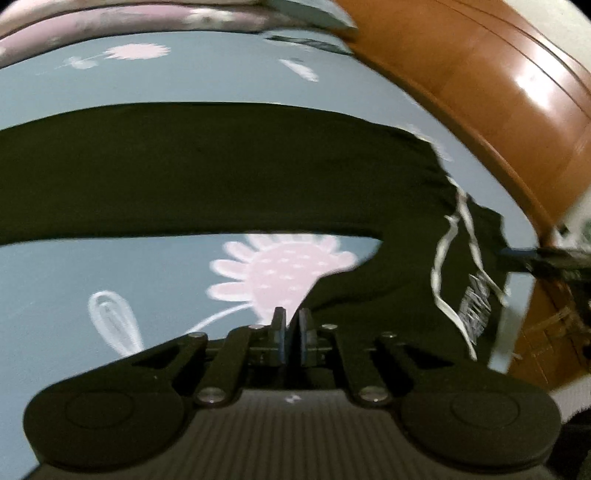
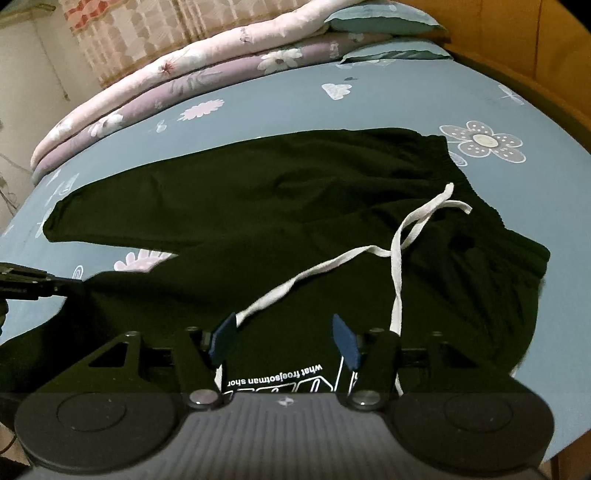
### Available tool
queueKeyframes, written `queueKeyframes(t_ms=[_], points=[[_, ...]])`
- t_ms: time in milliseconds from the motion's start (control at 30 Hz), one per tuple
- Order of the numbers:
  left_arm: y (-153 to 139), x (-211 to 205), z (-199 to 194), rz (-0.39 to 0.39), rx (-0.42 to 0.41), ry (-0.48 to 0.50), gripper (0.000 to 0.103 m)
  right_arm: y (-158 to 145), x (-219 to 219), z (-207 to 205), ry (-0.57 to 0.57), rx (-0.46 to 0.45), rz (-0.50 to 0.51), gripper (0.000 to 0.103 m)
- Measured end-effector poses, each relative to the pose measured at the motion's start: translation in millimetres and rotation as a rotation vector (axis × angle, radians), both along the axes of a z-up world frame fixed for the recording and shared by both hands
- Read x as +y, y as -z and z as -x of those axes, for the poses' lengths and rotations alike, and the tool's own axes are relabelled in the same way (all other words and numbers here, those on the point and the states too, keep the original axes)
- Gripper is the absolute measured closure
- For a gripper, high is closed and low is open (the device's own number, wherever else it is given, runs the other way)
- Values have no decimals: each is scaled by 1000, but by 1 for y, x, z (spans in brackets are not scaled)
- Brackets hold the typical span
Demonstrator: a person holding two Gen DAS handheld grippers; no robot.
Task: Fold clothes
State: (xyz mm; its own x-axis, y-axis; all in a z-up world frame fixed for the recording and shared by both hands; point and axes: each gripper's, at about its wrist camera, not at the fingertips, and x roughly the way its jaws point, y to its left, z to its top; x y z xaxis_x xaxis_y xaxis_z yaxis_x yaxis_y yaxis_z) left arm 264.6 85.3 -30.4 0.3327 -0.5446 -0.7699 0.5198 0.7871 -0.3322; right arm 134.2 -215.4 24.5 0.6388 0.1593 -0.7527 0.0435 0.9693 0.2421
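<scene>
Black pants [image 2: 280, 206] lie spread across the middle of the bed [image 2: 369, 107], on a blue sheet w/ flower print. Waistband [image 2: 476, 206] sits toward the bed's right side near the wooden bed frame [image 1: 491, 92]; one leg runs out to the left side. White drawstring [image 2: 399, 236] is loose on top of the fabric, its ends trailing down toward the near edge. White printed text [image 2: 275, 376] shows on the pants close to the right gripper [image 2: 284, 341].

Left gripper [image 1: 291, 332]: jaws nearly together, clamped on an edge of the black cloth at the near edge of the bed, beside a pink flower in the print. Left view is motion-blurred.

Right gripper: jaws wide apart, above the pants, holding nothing; can't tell if the fingers touch the cloth.

Folded quilts [image 2: 177, 74] and pillows [image 2: 380, 22] are stacked along the bed's far edge.
</scene>
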Motion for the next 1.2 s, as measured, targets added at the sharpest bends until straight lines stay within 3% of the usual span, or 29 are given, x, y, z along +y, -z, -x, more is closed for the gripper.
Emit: queueKeyframes(t_ms=[133,233,333,433,600,667,733,800,900,1100,1200], points=[[-9,5,-13,62,-16,-91,93,2,-4,-4,-19,-1,-7,37],[-10,-18,-33,76,-29,-100,93,5,-6,-6,-31,3,-15,37],[4,-52,-50,91,22,-60,93,9,-8,-8,-39,6,-26,37],[11,-94,-47,48,-2,36,93,10,-11,-6,-41,8,-31,37],[23,-135,-24,-100,-77,138,92,17,-23,-1,-18,21,-53,36],[27,-142,-15,-137,-106,172,85,22,-28,-1,-10,31,-58,36],[26,-146,-7,-153,-133,197,65,24,-33,-1,-4,36,-66,36],[27,-149,1,-203,-181,224,60,26,-36,-2,-2,38,-73,36],[27,-154,11,-265,-249,252,59,27,-38,-3,-3,37,-71,36],[17,-155,14,-300,-253,289,60,28,-45,-2,7,36,-73,35],[15,-154,13,-303,-226,330,65,28,-45,-2,7,36,-73,34]])
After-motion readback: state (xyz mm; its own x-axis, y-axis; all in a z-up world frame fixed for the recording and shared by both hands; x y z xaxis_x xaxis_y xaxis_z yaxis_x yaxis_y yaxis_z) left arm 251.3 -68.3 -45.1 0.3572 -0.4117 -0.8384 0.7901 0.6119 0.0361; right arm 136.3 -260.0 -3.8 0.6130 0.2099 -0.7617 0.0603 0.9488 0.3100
